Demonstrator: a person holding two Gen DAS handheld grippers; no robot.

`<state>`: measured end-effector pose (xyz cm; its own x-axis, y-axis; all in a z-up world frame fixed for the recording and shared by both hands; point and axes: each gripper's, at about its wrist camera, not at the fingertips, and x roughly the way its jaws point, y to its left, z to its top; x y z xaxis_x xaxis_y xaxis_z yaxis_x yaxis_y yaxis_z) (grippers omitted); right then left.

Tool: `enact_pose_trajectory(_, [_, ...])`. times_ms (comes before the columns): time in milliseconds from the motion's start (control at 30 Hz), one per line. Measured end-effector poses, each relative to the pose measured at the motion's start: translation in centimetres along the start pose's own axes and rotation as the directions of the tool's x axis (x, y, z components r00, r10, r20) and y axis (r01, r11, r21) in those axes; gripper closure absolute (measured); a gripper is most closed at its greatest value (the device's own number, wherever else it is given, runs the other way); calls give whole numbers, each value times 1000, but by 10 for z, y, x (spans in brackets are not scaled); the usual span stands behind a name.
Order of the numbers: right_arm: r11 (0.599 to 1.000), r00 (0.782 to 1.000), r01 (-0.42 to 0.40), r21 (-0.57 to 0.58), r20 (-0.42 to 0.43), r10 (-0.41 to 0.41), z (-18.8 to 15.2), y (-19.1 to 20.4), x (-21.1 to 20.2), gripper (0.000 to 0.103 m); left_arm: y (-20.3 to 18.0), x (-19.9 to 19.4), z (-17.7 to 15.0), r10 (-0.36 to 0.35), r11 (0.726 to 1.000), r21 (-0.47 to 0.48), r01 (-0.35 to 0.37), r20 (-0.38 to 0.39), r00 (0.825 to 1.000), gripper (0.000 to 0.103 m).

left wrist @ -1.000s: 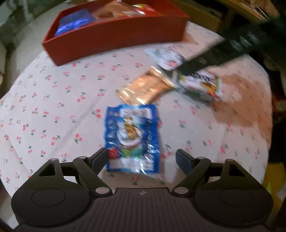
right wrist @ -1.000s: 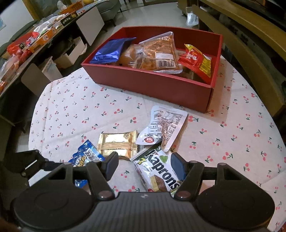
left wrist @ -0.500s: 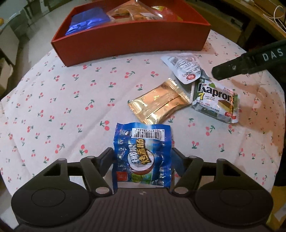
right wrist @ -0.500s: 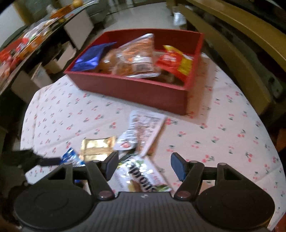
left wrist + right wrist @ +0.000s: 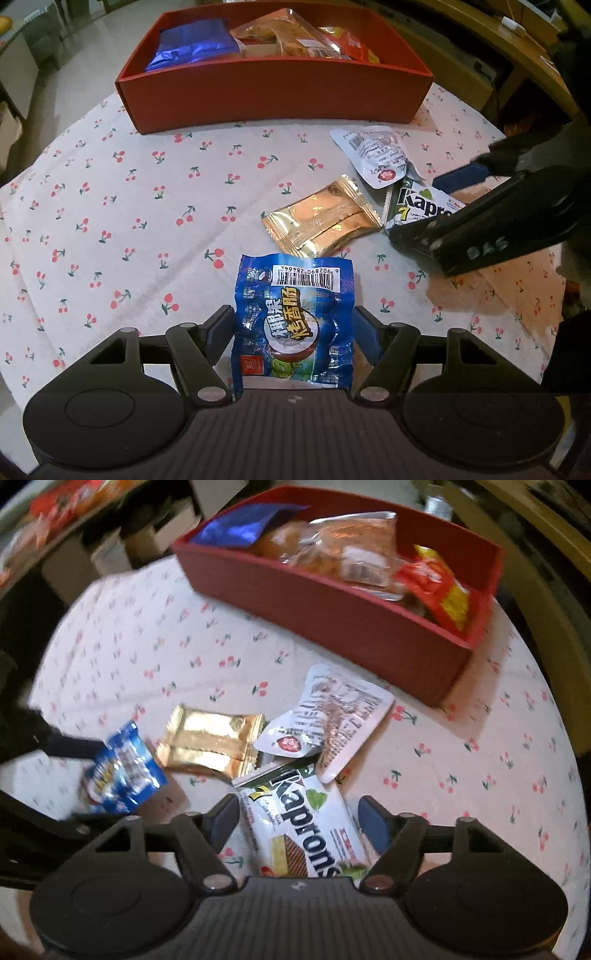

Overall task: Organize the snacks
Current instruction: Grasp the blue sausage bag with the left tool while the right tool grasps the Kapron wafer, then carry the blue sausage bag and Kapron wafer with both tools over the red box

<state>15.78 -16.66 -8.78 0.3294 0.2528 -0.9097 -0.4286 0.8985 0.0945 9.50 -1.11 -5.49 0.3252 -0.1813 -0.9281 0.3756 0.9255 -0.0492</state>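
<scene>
The left tongs (image 5: 293,328) are sitting closed on the blue packet (image 5: 293,325), one pad pressing each side edge, so the packet is being pinched across its width with its barcode end pointing away toward the red box (image 5: 273,92). That grip is likely meant to carry it flat over the box wall. The right tongs (image 5: 297,818) are straddling the white wafer packet (image 5: 306,823), and their jaws are opening; the left pad looks close to the wrapper and the right pad stands clear, so nothing is being squeezed, though blur is making the left contact hard to judge.

The gold packet (image 5: 323,221) and a white sachet (image 5: 373,155) are lying loose on the cherry-print worktop (image 5: 110,221), near the box, waiting their turn. The box is already holding a dark blue bag (image 5: 192,48), a clear pastry pack (image 5: 284,37) and a red-and-yellow packet (image 5: 436,583).

The wafer packet is reading "Kaprons" beside a yellow 7. The blue packet is carrying yellow Chinese characters and the barcode number 6 902890 284642. The right tool's arm (image 5: 487,229) is showing "DAS".
</scene>
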Motion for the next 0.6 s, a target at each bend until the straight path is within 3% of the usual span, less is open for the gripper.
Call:
enact_pose_trajectory(100, [999,1000,19,-26,7,-19,-3,4,0,27,-1,2,-1,1,1000,6,-1,-11,1000,29])
enact_pose_trajectory(167, [1000,1000,11,0,0,-11,-4,2,-3,37,-3,4,-2,1,1000,13,0,-23,1000,28])
enact_pose_trajectory(300, [1000,1000,-2,29,-5,2,-11,4,-11,43,-6,7,-6,23,999,42,-21,-33,999,28])
enact_pose_trajectory(533, [1000,1000,14,-19,-7,-14,-22,19,-12,43,-11,7,-8,52,996,74,-50,-33,998,27])
enact_pose_trajectory(600, [999,999,36,-6,-17,-36,-21,17,-9,37,-9,7,-9,54,996,71,-51,-35,998,24])
